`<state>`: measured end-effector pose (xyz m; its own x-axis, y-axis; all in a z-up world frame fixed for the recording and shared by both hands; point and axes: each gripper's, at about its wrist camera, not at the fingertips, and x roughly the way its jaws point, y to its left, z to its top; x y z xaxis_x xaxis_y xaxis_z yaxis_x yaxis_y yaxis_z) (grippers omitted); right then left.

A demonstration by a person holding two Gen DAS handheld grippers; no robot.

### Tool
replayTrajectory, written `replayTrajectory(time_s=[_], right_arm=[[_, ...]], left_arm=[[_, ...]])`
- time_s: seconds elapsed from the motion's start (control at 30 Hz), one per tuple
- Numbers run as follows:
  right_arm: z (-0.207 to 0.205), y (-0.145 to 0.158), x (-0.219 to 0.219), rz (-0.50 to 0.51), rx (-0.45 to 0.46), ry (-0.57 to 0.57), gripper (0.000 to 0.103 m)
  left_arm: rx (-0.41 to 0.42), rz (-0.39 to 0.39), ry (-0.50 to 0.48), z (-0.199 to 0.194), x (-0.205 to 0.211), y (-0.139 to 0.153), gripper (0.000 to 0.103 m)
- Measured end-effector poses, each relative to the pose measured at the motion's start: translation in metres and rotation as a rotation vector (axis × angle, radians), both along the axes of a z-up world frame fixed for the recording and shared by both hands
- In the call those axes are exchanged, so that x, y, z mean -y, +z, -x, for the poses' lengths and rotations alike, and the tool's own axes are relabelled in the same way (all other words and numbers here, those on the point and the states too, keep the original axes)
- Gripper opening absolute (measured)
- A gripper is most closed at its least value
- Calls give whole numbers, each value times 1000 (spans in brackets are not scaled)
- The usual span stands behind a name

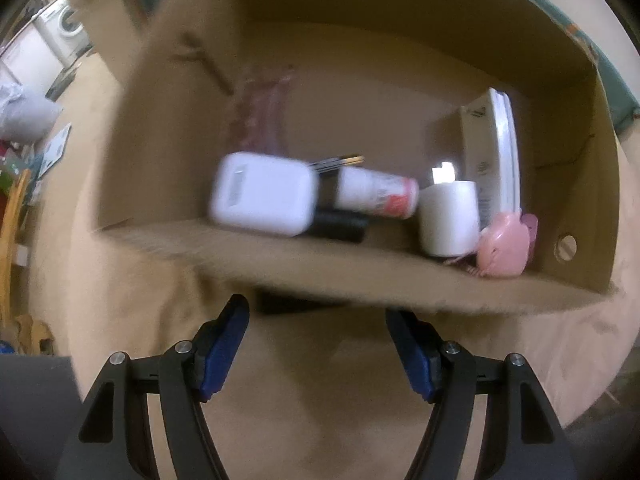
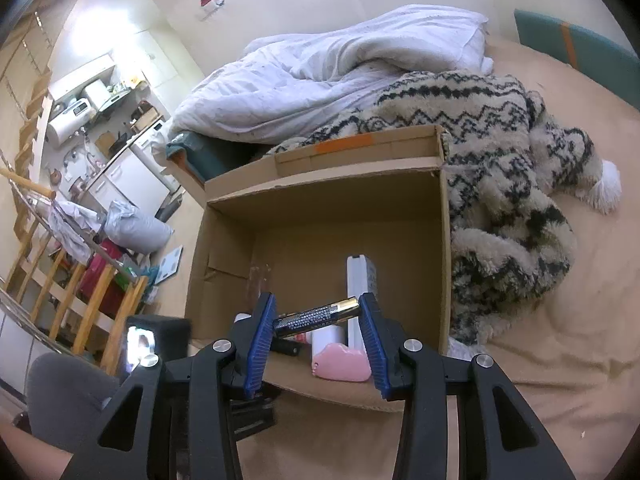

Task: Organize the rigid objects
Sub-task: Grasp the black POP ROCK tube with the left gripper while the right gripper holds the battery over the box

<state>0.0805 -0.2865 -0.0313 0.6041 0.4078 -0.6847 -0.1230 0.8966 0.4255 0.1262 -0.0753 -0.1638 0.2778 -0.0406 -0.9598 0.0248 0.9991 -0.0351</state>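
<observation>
An open cardboard box (image 1: 320, 276) sits on a beige bed; it also shows in the right wrist view (image 2: 320, 200). Inside lie a white rounded case (image 1: 262, 194), a white tube with a red end (image 1: 376, 194), a black item (image 1: 340, 224), a white cylinder (image 1: 450, 218), a pink clamshell object (image 1: 504, 250) and upright white flat packs (image 1: 496, 152). My left gripper (image 1: 318, 346) is open and empty, just outside the near wall. My right gripper (image 2: 318, 320) is shut on a black-and-gold battery (image 2: 318, 316), held crosswise over the near wall.
A patterned fleece blanket (image 2: 512, 184) and a white duvet (image 2: 320, 76) lie behind and right of the box. A teal headboard (image 2: 580, 52) is at the far right. Wooden railing (image 2: 80, 292), bags and kitchen units are at the left. A person's grey-clad leg (image 2: 64, 396) is at lower left.
</observation>
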Motion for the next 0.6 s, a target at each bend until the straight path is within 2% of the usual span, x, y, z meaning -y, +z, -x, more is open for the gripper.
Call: replayTrajectory(time_s=[0.13, 0.27, 0.33, 0.47, 0.6], right_arm=[[2, 0, 2, -8, -5, -3, 45], [1, -3, 0, 0, -14, 9, 45], [1, -4, 0, 1, -18, 13, 45], [-1, -5, -2, -2, -23, 17, 45], [-1, -6, -4, 2, -26, 22, 45]], left_arm=[[14, -78, -13, -10, 16, -14, 69], [19, -137, 4, -20, 21, -25, 79], [-8, -158, 19, -25, 21, -33, 85], [-18, -159, 80, -33, 15, -40, 101], [-41, -121, 120, -38, 6, -45, 103]])
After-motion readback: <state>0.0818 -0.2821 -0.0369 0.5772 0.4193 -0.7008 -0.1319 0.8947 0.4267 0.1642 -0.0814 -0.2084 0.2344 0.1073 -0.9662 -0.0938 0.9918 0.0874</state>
